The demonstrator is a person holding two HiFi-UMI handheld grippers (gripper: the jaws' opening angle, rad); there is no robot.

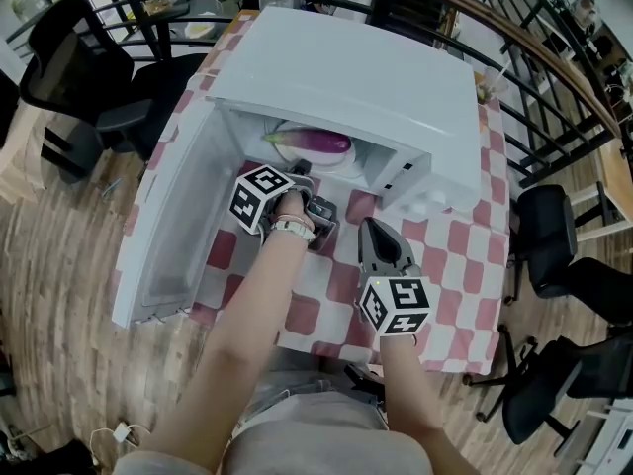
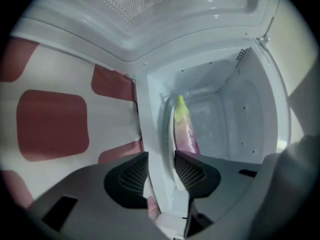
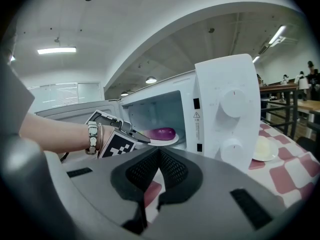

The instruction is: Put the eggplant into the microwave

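The purple eggplant (image 1: 318, 142) with its green stem lies on a white plate (image 1: 341, 161) inside the open white microwave (image 1: 346, 77). My left gripper (image 1: 302, 171) reaches into the cavity mouth. In the left gripper view the plate's rim (image 2: 167, 134) stands between the jaws of the left gripper (image 2: 160, 171), which look slightly parted and not pressing on it; the eggplant (image 2: 185, 131) lies just beyond. My right gripper (image 1: 376, 228) hovers over the table in front of the microwave. In the right gripper view the pads of the right gripper (image 3: 159, 156) meet with nothing between them, and the eggplant (image 3: 161, 133) shows inside.
The microwave door (image 1: 178, 226) hangs wide open to the left. A red-and-white checkered cloth (image 1: 455, 265) covers the table. A small white saucer (image 3: 262, 149) sits right of the microwave. Black chairs (image 1: 564, 245) and a railing (image 1: 534, 57) surround the table.
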